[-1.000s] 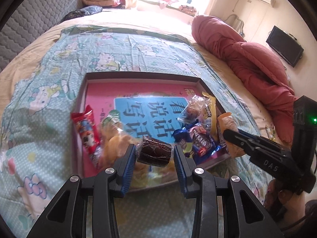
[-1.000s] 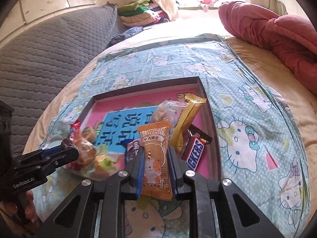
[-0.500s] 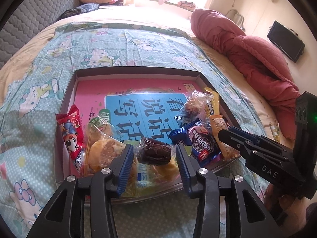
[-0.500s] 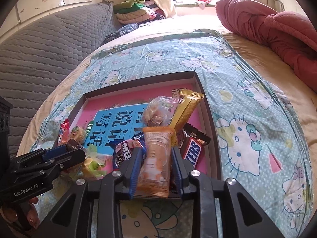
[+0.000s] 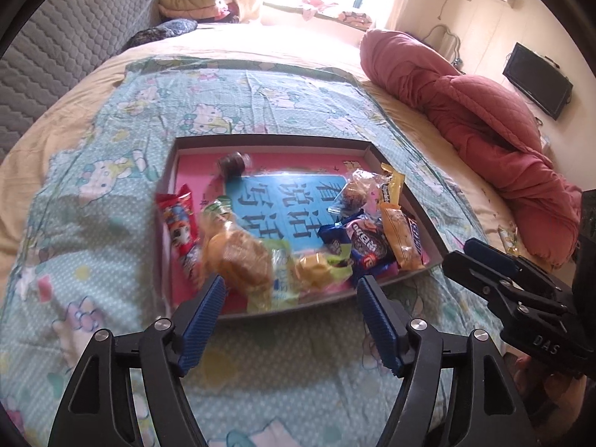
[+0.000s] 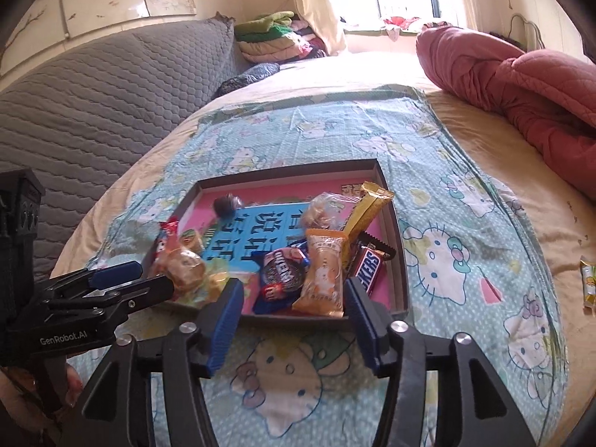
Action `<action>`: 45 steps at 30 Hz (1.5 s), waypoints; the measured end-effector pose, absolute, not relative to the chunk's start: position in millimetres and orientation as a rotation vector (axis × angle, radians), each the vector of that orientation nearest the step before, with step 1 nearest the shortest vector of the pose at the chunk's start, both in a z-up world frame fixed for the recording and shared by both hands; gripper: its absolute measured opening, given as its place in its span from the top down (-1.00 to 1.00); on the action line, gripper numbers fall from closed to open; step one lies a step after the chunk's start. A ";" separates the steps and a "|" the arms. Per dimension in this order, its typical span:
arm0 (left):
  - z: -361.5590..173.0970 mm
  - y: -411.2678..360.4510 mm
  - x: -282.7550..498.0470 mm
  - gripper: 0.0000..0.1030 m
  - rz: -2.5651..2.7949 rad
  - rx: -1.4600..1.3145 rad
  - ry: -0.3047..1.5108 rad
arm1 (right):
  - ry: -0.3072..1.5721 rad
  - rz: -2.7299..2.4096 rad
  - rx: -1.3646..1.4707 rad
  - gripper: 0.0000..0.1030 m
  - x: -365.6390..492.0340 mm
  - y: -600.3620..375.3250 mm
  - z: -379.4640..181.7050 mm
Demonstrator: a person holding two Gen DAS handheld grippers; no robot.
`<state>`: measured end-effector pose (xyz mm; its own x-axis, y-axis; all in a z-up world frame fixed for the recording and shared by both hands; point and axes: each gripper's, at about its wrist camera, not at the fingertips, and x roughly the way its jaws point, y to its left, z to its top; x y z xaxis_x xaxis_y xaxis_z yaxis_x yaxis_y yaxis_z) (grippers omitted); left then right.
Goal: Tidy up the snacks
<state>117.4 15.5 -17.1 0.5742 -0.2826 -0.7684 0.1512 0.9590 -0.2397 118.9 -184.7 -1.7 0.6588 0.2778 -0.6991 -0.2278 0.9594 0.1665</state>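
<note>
Left wrist view: left gripper (image 5: 288,314) spread wide, empty, just short of tray (image 5: 268,140) near edge; snacks piled ahead inside, dark round snack (image 5: 231,164) alone far-left.

Right wrist view: right gripper (image 6: 292,320) wide, empty; orange packet (image 6: 325,275) straight ahead, long axis pointing away; stray packet (image 6: 588,285) on bedsheet (image 6: 465,223) far right, nearer this hand.

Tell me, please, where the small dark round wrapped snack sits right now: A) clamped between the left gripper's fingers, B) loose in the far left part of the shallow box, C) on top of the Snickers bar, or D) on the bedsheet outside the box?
B: the small dark round wrapped snack lies on the pink lining near the far left corner of the shallow brown box, and the left gripper is open and empty.
</note>
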 end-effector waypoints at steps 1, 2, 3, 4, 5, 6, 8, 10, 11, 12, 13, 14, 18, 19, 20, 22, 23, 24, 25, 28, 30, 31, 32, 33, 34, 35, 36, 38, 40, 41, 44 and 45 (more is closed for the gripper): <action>-13.4 17.3 112.2 -0.52 -0.245 -0.153 0.924 | 0.799 0.290 0.072 -0.24 112.7 -183.7 0.8; -10.1 19.1 106.9 -0.53 -0.237 -0.158 0.919 | 0.794 0.293 0.076 -0.31 107.1 -182.7 3.3; -5.9 21.3 100.2 -0.54 -0.226 -0.165 0.912 | 0.790 0.290 0.079 -0.35 100.6 -181.8 5.9; -2.9 22.9 95.1 -0.55 -0.214 -0.165 0.909 | 0.789 0.291 0.080 -0.44 96.5 -181.0 7.1; -0.2 23.6 90.4 -0.55 -0.202 -0.162 0.906 | 0.789 0.293 0.080 -0.51 90.7 -180.1 7.8; 2.4 24.4 85.4 -0.55 -0.192 -0.159 0.902 | 0.787 0.286 0.079 -0.54 86.1 -179.5 8.1; 6.6 25.1 74.8 -0.56 -0.175 -0.149 0.901 | 0.794 0.289 0.082 -0.63 77.6 -179.3 6.7; 7.7 25.7 65.9 -0.56 -0.170 -0.150 0.911 | 0.805 0.291 0.079 -0.69 70.9 -179.2 4.6; 8.5 26.5 60.5 -0.56 -0.167 -0.152 0.915 | 0.812 0.294 0.078 -0.75 67.5 -178.6 4.0; 8.9 26.0 56.5 -0.56 -0.163 -0.148 0.917 | 0.815 0.297 0.073 -0.78 64.6 -177.8 4.1; 9.0 24.6 51.6 -0.56 -0.157 -0.140 0.921 | 0.815 0.298 0.064 -0.85 61.2 -176.8 4.5; 8.9 23.9 48.8 -0.56 -0.154 -0.136 0.925 | 0.813 0.296 0.059 -0.89 59.0 -175.9 4.2; 7.1 21.8 38.8 -0.56 -0.147 -0.120 0.940 | 0.812 0.291 0.047 -0.93 48.4 -174.5 5.7; 6.9 21.4 36.3 -0.56 -0.147 -0.120 0.944 | 0.812 0.290 0.045 -0.93 46.7 -174.6 6.1; 6.8 21.0 34.7 -0.56 -0.149 -0.119 0.946 | 0.809 0.285 0.044 -0.93 44.6 -175.0 7.0; 6.5 19.0 31.7 -0.56 -0.143 -0.111 0.947 | 0.805 0.283 0.043 -0.93 42.5 -175.5 8.0; 6.3 18.1 30.9 -0.56 -0.143 -0.109 0.950 | 0.805 0.282 0.042 -0.93 41.5 -175.9 8.3; 5.9 17.7 29.4 -0.56 -0.141 -0.107 0.955 | 0.806 0.280 0.042 -0.93 40.7 -176.3 8.6; 5.9 17.2 28.7 -0.56 -0.139 -0.107 0.955 | 0.807 0.279 0.043 -0.93 40.2 -176.5 8.7; 5.3 16.1 25.5 -0.56 -0.138 -0.102 0.960 | 0.804 0.277 0.039 -0.94 37.7 -176.6 9.7; 5.2 15.8 24.4 -0.56 -0.138 -0.101 0.964 | 0.804 0.277 0.039 -0.94 36.3 -176.3 9.6; 5.2 16.0 24.0 -0.56 -0.138 -0.103 0.964 | 0.804 0.277 0.037 -0.94 36.1 -176.0 9.7; 5.1 16.0 24.0 -0.56 -0.136 -0.103 0.966 | 0.804 0.276 0.036 -0.94 35.6 -175.9 9.6; 4.9 15.7 23.9 -0.56 -0.134 -0.103 0.966 | 0.805 0.276 0.035 -0.94 35.4 -175.6 9.2; 4.7 15.6 24.1 -0.56 -0.132 -0.103 0.967 | 0.808 0.277 0.034 -0.94 35.4 -175.3 8.8; 4.7 15.7 24.0 -0.56 -0.130 -0.104 0.967 | 0.810 0.277 0.034 -0.94 35.4 -175.1 8.2; 4.6 15.5 24.3 -0.56 -0.131 -0.104 0.967 | 0.811 0.277 0.034 -0.94 35.6 -175.2 8.1; 4.6 15.7 24.3 -0.56 -0.131 -0.104 0.966 | 0.812 0.279 0.032 -0.94 35.2 -174.7 7.9; 4.2 15.3 24.4 -0.56 -0.129 -0.101 0.970 | 0.811 0.280 0.032 -0.94 34.9 -174.6 7.5; 4.1 14.9 24.3 -0.56 -0.129 -0.100 0.971 | 0.813 0.279 0.031 -0.94 35.1 -174.6 7.2; 3.6 14.5 24.4 -0.56 -0.129 -0.100 0.971 | 0.814 0.277 0.034 -0.94 35.6 -174.6 6.8; 3.5 14.3 24.5 -0.56 -0.130 -0.101 0.972 | 0.815 0.277 0.032 -0.94 35.2 -174.3 7.0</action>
<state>24.5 14.3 3.5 0.5571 -0.1556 -0.8157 0.0652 0.9875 -0.1438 35.2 -174.3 7.0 0.6522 0.2562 -0.7134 -0.2315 0.9635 0.1343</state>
